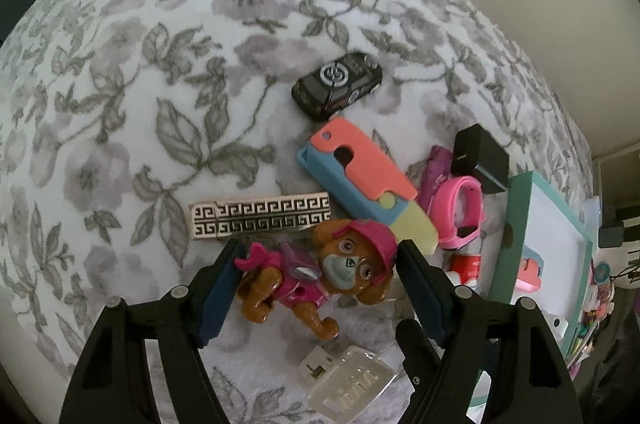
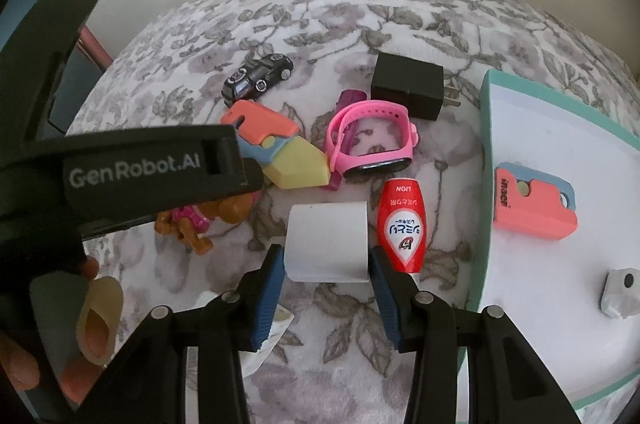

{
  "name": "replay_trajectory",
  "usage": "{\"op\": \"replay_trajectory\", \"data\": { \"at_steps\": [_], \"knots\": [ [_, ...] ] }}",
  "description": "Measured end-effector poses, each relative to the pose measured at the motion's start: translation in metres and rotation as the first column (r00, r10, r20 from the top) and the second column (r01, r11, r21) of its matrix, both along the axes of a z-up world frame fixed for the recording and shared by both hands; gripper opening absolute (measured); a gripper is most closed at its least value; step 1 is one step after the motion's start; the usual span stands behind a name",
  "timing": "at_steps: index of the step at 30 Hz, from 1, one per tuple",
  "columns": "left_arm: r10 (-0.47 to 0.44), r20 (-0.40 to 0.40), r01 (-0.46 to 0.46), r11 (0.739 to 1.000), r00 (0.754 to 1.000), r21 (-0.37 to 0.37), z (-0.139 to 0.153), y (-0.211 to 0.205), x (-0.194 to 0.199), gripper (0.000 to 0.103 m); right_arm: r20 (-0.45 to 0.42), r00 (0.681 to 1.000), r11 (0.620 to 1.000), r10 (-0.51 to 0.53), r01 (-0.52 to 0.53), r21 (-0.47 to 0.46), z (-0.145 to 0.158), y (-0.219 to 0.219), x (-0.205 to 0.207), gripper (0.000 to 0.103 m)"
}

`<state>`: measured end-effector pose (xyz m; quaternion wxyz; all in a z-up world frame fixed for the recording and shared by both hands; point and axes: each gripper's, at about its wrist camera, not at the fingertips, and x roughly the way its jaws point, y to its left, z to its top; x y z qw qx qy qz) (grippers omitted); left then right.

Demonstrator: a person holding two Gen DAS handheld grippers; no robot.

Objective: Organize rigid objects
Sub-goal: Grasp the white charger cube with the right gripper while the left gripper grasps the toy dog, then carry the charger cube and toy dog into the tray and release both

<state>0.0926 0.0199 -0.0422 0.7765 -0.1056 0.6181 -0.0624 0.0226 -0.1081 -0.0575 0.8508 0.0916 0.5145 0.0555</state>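
Note:
My left gripper (image 1: 318, 252) is open around a brown and pink dog figurine (image 1: 320, 274) that lies on the floral blanket; the fingers stand on either side of it, and whether they touch it I cannot tell. The figurine also shows in the right wrist view (image 2: 192, 220), partly hidden by the left gripper's body. My right gripper (image 2: 326, 256) holds a white block (image 2: 328, 242) between its blue pads (image 2: 272, 288). A teal-rimmed white tray (image 2: 486, 128) at the right holds a coral and blue toy (image 2: 534, 204) and a small white piece (image 2: 620, 292).
On the blanket lie a black toy car (image 1: 338, 84), a coral-blue-yellow toy knife (image 1: 364, 180), a pink watch (image 2: 372, 142), a black charger (image 2: 408, 90), a red bottle (image 2: 400, 224), a silver patterned bar (image 1: 260, 218) and a clear clip (image 1: 348, 380). A wall stands behind.

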Motion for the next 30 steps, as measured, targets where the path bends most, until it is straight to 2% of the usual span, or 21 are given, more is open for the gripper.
{"op": "replay_trajectory", "data": {
  "at_steps": [14,22,30],
  "knots": [
    [0.018,0.163,-0.016,1.000,0.986,-0.017,0.052,0.009,-0.010,0.078,0.103,0.994,0.999,-0.030,0.026,0.046,0.030,-0.012,-0.010,0.045],
    [0.025,0.205,-0.022,1.000,0.978,-0.014,0.065,0.008,-0.012,0.078,0.171,0.978,0.990,-0.117,0.101,0.100,0.050,-0.036,-0.019,0.044],
    [-0.033,0.221,0.034,0.999,0.975,-0.003,0.070,-0.016,-0.022,0.078,0.205,0.955,0.976,-0.213,0.201,0.077,0.059,-0.067,-0.027,0.044]
  ]
}}
